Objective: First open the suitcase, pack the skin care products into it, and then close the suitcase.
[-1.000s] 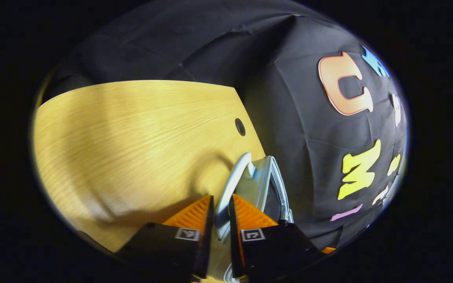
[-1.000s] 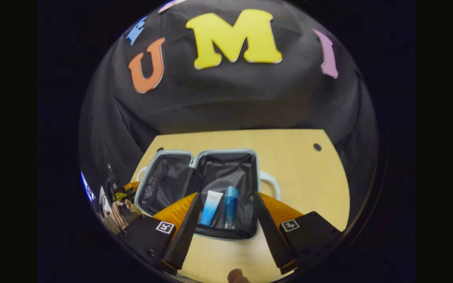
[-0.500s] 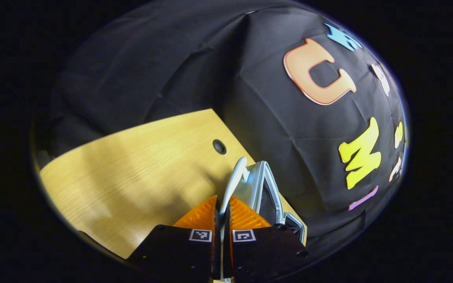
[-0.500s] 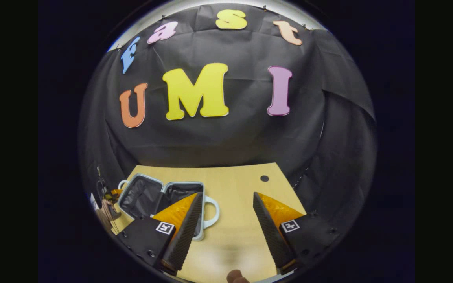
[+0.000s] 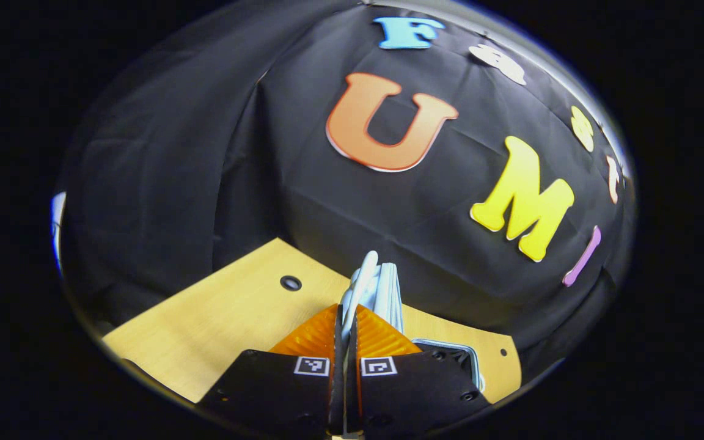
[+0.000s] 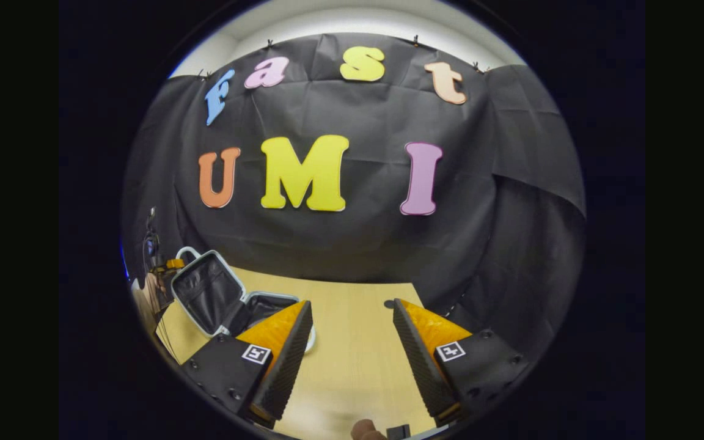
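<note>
The small pale suitcase (image 6: 205, 292) stands at the table's left in the right gripper view, its black-lined lid (image 6: 202, 287) tilted up about halfway over the base (image 6: 266, 302). My left gripper (image 5: 347, 308) is shut on the lid's white handle (image 5: 361, 278), and the lid (image 5: 388, 287) shows edge-on just beyond its fingers. The base's rim (image 5: 450, 351) lies low to the right. My right gripper (image 6: 352, 345) is open above bare table, right of the suitcase, holding nothing. One finger (image 6: 285, 336) hides most of the base's inside.
The wooden table (image 6: 352, 305) has round cable holes (image 5: 291, 283) near its far corners and ends against the black cloth wall (image 6: 358, 244). A person's hand (image 6: 144, 293) shows at the far left behind the suitcase.
My left gripper closed tight on the handle and swung the lid up from lying flat open. My right gripper drew back and to the right, away from the suitcase and its two blue bottles.
</note>
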{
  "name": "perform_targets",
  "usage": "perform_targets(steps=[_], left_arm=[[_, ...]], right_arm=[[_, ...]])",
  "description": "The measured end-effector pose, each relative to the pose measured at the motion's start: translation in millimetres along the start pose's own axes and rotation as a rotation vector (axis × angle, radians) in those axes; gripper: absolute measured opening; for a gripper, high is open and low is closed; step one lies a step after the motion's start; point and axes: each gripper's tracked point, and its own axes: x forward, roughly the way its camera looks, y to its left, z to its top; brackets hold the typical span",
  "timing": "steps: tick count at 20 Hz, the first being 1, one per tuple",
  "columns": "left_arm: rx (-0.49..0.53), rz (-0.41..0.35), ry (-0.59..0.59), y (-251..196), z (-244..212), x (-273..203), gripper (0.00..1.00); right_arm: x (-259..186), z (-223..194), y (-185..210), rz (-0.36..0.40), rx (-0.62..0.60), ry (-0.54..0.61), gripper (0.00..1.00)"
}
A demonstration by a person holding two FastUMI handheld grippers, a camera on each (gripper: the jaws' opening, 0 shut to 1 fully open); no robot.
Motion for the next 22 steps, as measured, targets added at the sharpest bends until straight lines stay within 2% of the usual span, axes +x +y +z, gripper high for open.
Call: perform_targets(steps=[8, 13, 17, 22], left_arm=[[0.293, 0.025, -0.074, -117.5, -5.2, -32.9, 0.05], [0.339, -0.001, -0.068, -173.6, -30.2, -40.3, 0.05], [0.375, -0.01, -0.061, -206.3, -52.0, -42.0, 0.05], [0.442, -0.044, -0.008, -254.8, -99.0, -37.8, 0.05]], right_arm=[[-13.2, -3.4, -16.3, 0.09, 0.005, -0.019, 0.79], [-24.3, -2.1, -29.5, 0.11, -0.027, -0.048, 0.8], [-27.6, -15.8, -34.2, 0.153, 0.004, -0.01, 0.79], [-26.2, -24.1, -50.2, 0.147, 0.01, 0.002, 0.8]])
